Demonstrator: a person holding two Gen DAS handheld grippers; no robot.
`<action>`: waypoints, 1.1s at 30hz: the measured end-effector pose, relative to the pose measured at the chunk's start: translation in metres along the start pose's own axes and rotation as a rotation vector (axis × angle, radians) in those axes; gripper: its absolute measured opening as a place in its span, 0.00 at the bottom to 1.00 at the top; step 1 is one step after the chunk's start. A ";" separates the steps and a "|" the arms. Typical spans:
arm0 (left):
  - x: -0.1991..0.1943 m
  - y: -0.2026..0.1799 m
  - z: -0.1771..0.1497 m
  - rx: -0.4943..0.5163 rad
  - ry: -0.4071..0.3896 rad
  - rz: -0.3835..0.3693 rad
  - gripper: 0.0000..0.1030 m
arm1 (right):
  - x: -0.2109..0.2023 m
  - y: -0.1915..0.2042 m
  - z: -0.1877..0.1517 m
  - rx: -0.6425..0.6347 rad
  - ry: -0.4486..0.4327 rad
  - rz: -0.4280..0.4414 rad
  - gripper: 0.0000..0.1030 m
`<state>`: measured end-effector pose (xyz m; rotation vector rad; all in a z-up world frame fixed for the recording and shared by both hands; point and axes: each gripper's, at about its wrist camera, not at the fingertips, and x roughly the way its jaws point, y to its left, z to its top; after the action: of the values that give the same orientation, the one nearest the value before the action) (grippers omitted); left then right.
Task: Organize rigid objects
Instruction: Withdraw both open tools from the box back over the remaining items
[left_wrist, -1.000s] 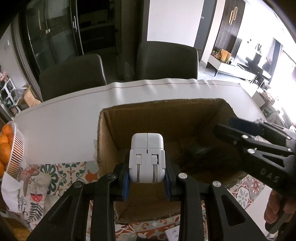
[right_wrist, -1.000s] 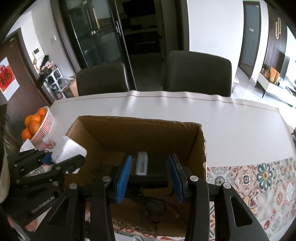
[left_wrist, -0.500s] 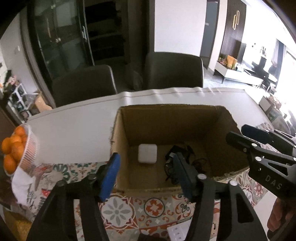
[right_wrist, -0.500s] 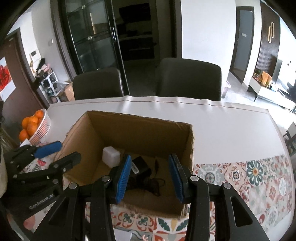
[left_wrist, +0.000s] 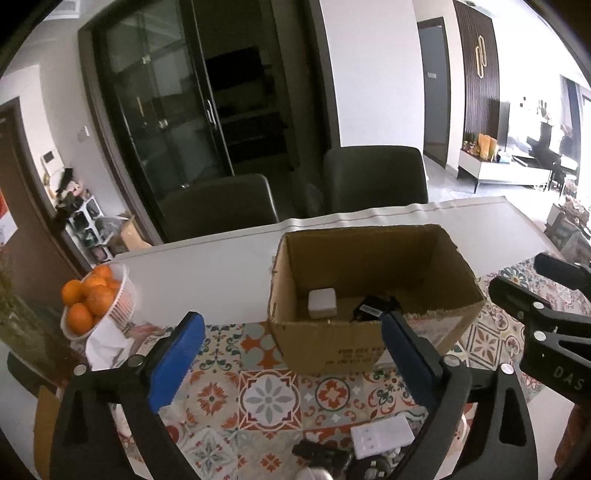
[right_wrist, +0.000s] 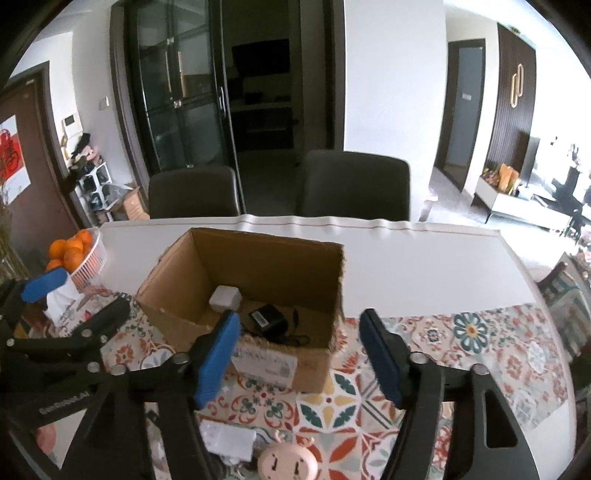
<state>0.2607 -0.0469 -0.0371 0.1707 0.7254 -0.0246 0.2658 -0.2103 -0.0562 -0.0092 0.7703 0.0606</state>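
- Two chargers lie on the floor of the open brown cardboard box (left_wrist: 373, 291) in the left wrist view: a white cube-shaped plug adapter (left_wrist: 322, 304) towards its left wall and a black power adapter (left_wrist: 375, 308) just right of it
- The left gripper (left_wrist: 291, 354) hangs in front of the box, its blue-padded jaws spread wide after just opening, nothing between them
- Left of the box stands a white basket of oranges (left_wrist: 96, 302); nearer than the box a flat white socket plate (left_wrist: 382, 435) lies on the patterned tablecloth (left_wrist: 269, 398)
- In the right wrist view the right gripper (right_wrist: 297, 354) also hangs before the box (right_wrist: 258, 269), jaws just opened and empty
- Inside, the white adapter (right_wrist: 224, 297) sits left of the black one (right_wrist: 267, 319) with its cable
- Nearer than the box lies a round pink toy face (right_wrist: 286, 461)
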 end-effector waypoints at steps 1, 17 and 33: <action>-0.004 0.000 -0.002 -0.002 -0.004 0.003 0.98 | -0.004 0.000 -0.003 -0.002 -0.007 -0.003 0.72; -0.038 0.009 -0.061 -0.095 0.029 0.020 1.00 | -0.034 0.011 -0.053 -0.033 -0.009 -0.008 0.87; -0.021 0.001 -0.131 -0.142 0.173 0.005 1.00 | -0.007 0.020 -0.112 -0.080 0.124 0.065 0.87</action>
<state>0.1584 -0.0256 -0.1195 0.0388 0.8963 0.0471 0.1817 -0.1936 -0.1317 -0.0647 0.8921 0.1542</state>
